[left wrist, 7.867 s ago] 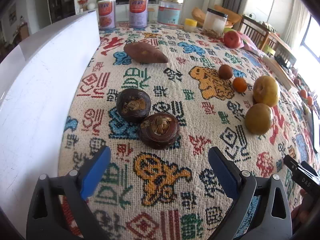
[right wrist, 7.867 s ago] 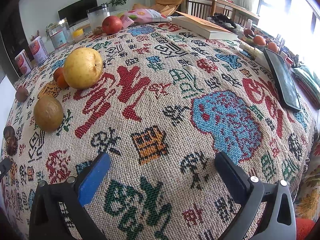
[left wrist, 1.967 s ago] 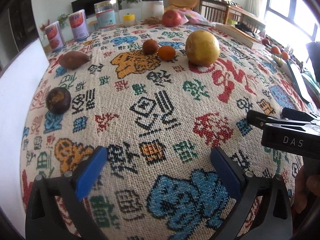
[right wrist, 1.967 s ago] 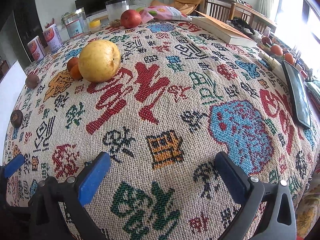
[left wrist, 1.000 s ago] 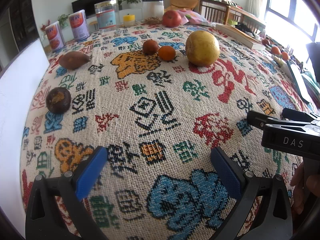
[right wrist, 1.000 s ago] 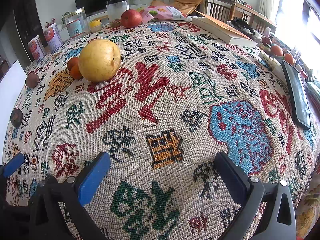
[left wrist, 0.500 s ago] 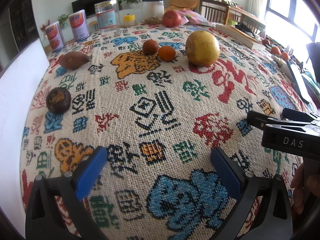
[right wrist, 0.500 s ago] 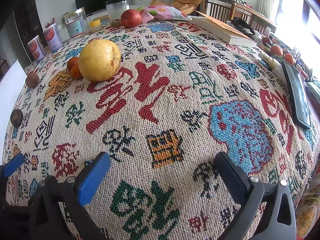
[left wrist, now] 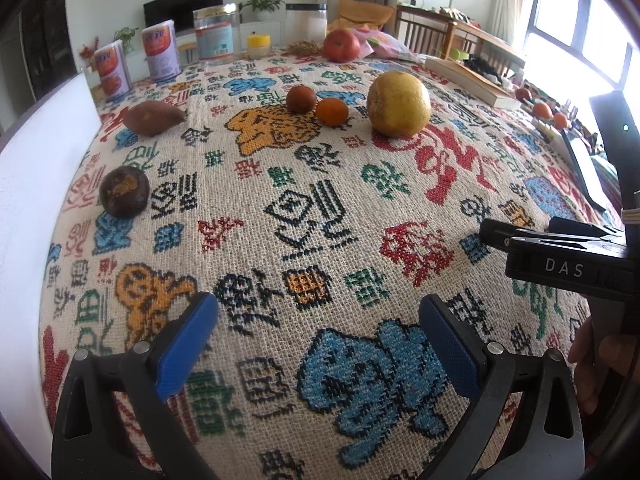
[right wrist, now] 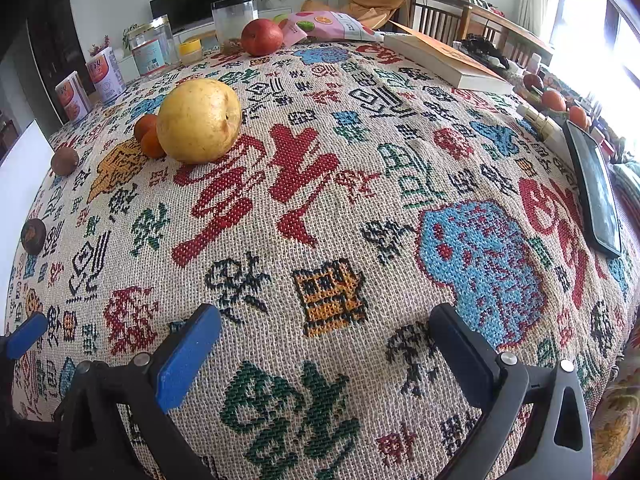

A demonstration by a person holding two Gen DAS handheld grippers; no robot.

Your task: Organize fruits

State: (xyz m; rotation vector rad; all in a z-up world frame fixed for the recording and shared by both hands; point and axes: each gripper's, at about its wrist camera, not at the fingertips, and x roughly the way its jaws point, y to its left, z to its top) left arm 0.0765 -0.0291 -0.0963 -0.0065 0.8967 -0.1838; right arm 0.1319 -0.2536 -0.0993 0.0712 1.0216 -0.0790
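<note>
A big yellow pear (left wrist: 399, 103) (right wrist: 199, 120) stands on the patterned tablecloth. Next to it lie a small orange (left wrist: 331, 111) (right wrist: 152, 145) and a brown round fruit (left wrist: 301, 99). A dark mangosteen (left wrist: 124, 191) (right wrist: 33, 236) and a sweet potato (left wrist: 152, 118) lie at the left. A red apple (left wrist: 341, 45) (right wrist: 261, 37) sits far back. My left gripper (left wrist: 316, 334) is open and empty over the near cloth. My right gripper (right wrist: 324, 340) is open and empty, well short of the pear; its body (left wrist: 560, 258) shows in the left wrist view.
Cans (left wrist: 162, 55) and jars (left wrist: 216, 36) stand along the far edge. A book (right wrist: 444, 62) and a tablet (right wrist: 598, 196) lie at the right. A white board (left wrist: 36, 184) borders the left side. Small fruits (right wrist: 554, 100) sit at the far right.
Since 7.9 s ago a second mangosteen and a brownish round fruit have gone from the cloth, and the left gripper looks further right. Over the last second nothing has moved.
</note>
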